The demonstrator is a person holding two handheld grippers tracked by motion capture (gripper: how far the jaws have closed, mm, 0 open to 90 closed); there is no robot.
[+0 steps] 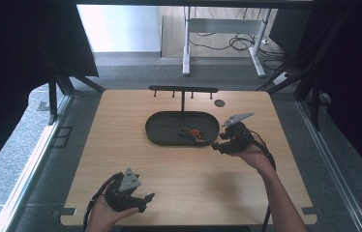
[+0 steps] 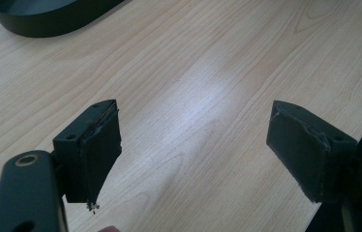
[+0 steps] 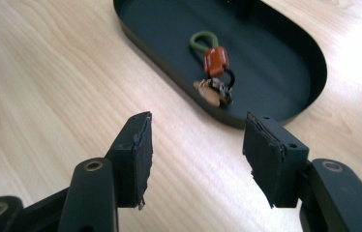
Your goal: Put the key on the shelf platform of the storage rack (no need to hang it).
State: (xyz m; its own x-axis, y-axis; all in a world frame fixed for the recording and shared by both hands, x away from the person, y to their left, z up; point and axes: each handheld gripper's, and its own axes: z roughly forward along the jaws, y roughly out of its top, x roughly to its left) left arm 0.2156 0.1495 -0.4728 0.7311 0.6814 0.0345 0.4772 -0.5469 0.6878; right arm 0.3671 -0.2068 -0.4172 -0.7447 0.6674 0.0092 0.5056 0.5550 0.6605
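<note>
Right hand-held gripper (image 3: 196, 159) sits just beside the oval tray (image 3: 266, 67) — jaws spread, nothing between them. The keychain (image 3: 213, 72) lies inside the tray near its right end. Left hand-held gripper (image 2: 196, 154) — spread too, above bare desk (image 2: 208, 72), well apart.

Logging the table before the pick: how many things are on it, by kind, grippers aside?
Dark oval tray: 1
Keychain lying in the tray: 1
Black hook rack behind the tray: 1
Total: 3
</note>
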